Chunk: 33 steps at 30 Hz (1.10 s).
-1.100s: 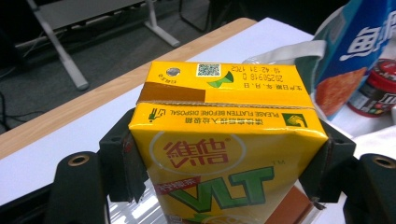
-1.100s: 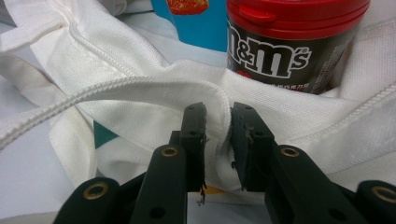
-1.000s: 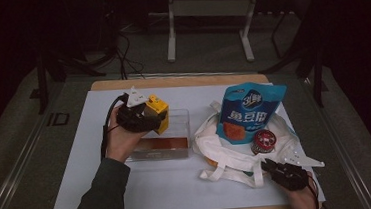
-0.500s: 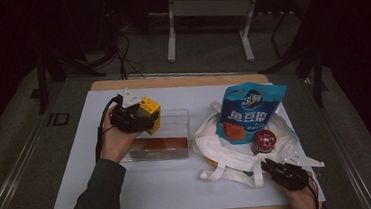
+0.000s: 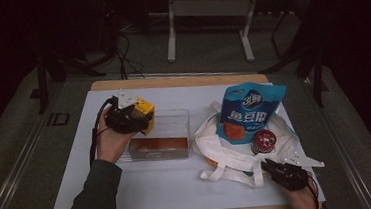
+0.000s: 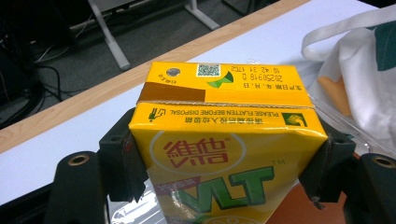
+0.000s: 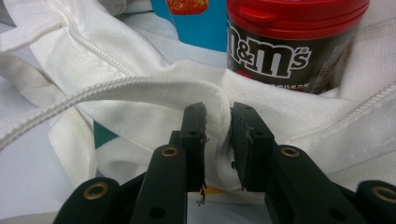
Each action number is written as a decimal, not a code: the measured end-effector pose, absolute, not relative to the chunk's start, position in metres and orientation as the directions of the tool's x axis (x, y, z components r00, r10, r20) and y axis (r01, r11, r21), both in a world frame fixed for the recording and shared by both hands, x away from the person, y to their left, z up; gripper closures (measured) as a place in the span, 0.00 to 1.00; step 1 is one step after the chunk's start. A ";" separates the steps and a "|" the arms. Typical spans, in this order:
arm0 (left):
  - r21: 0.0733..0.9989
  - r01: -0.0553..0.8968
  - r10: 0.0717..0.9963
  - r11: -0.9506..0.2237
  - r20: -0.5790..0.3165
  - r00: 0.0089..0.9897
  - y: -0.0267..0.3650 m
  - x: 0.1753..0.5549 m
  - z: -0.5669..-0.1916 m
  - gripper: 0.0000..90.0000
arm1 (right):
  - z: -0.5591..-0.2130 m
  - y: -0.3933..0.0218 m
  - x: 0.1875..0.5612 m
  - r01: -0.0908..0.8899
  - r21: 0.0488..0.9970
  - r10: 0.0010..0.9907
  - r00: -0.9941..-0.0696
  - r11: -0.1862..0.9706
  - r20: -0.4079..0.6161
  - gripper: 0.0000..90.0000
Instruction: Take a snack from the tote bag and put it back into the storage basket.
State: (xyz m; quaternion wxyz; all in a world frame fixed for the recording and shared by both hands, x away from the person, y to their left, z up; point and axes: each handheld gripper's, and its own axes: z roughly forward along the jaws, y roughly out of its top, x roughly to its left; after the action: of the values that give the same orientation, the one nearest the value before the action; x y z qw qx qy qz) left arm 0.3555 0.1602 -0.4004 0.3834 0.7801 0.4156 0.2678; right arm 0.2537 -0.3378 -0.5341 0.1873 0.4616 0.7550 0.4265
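Observation:
A yellow drink carton with green letters sits squeezed between the jaws of my left gripper. In the high view that gripper holds the carton over the left end of a clear plastic box. My right gripper is shut on a folded hem of the white tote bag, and it appears at the bag's near right corner. On the bag lie a blue snack pouch and a red-lidded M&M's tub, which stands just beyond the right jaws.
The clear box holds an orange-brown item along its near side. A white mat covers the wooden table, whose far edge shows behind. A table frame and cables stand on the floor beyond.
My left gripper has drifted slightly to the left with the carton still in it. The right gripper has kept still on the bag.

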 end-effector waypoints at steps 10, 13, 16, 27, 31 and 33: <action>0.815 0.473 0.878 -0.334 0.087 0.470 0.173 0.357 -0.412 0.32 | -0.534 -0.338 0.254 0.537 0.817 0.857 -0.503 0.209 0.111 0.83; 0.813 0.483 0.885 -0.326 0.082 0.459 0.178 0.357 -0.416 0.32 | -0.534 -0.338 0.254 0.538 0.817 0.857 -0.503 0.209 0.111 0.83; 0.812 0.489 0.891 -0.317 0.079 0.447 0.181 0.359 -0.419 0.32 | -0.534 -0.338 0.254 0.538 0.817 0.857 -0.503 0.209 0.112 0.83; 0.812 0.501 0.908 -0.301 0.083 0.411 0.182 0.364 -0.427 0.32 | -0.534 -0.338 0.254 0.538 0.817 0.858 -0.502 0.208 0.112 0.83; 0.806 0.514 0.913 -0.295 0.078 0.401 0.183 0.368 -0.432 0.32 | -0.534 -0.338 0.254 0.538 0.817 0.857 -0.502 0.208 0.113 0.83; 0.799 0.523 0.914 -0.296 0.078 0.399 0.184 0.369 -0.435 0.32 | -0.534 -0.338 0.254 0.538 0.817 0.857 -0.502 0.207 0.113 0.83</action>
State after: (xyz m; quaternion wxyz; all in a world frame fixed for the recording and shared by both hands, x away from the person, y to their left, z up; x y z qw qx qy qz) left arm 0.3694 0.1836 -0.4351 0.3558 0.7568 0.4747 0.2745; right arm 0.2536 -0.3378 -0.5341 0.1870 0.4625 0.7541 0.4270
